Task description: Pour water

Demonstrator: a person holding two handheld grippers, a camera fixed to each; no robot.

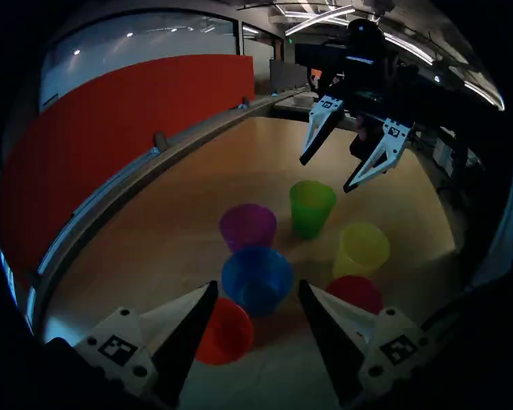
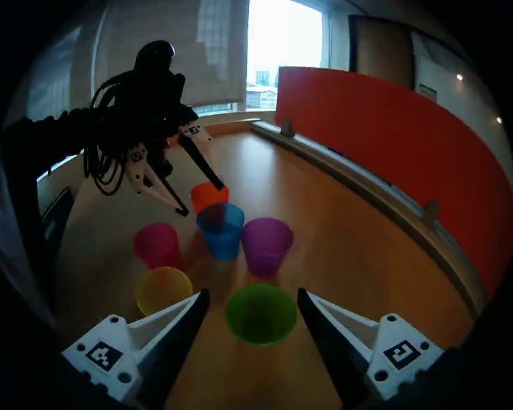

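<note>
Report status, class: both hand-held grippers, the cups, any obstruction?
Left hand-held gripper open, blue cup ahead. Right hand-held gripper open, green cup ahead. Six cups upright, tightly clustered, none gripped.

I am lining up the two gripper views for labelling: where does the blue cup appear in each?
Left gripper view: the blue cup is low in the middle, nearer the camera than the purple cup.
Right gripper view: the blue cup is near the middle, beyond the green cup.
Shared landmark: the purple cup stands right beside the blue cup in both views.
</note>
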